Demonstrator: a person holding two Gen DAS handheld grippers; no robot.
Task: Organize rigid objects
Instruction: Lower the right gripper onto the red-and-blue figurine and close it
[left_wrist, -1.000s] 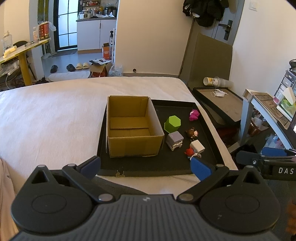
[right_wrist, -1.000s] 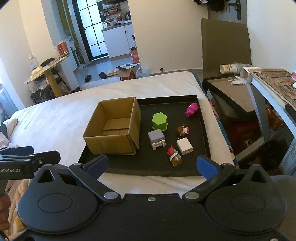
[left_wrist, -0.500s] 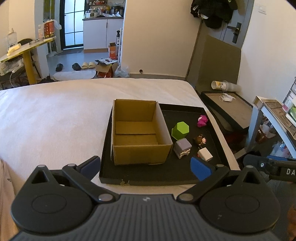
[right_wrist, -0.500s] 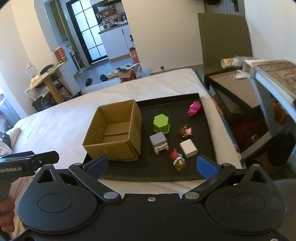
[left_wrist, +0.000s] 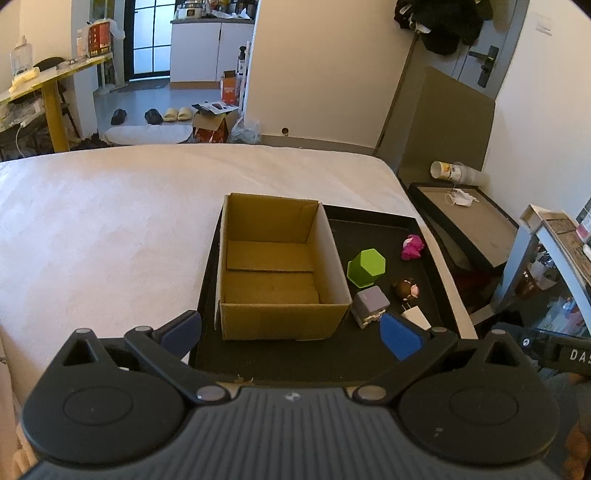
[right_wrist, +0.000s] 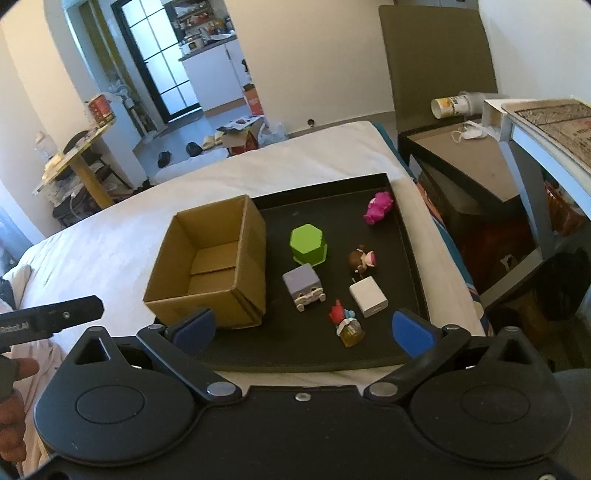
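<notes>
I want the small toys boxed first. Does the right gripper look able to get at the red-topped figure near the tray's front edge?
Probably yes. The right gripper is open, and the red-topped figure stands apart from the white cube, with nothing between it and the gripper.

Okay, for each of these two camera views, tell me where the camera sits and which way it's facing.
Left wrist: rides the left gripper, open, facing across the bed at the cardboard box; the right gripper's tip shows at far right.
Right wrist: rides the right gripper, open, looking down at the black tray; a hand shows at lower left.
Shared: box, tray, green hexagonal block, purple cube toy.
</notes>
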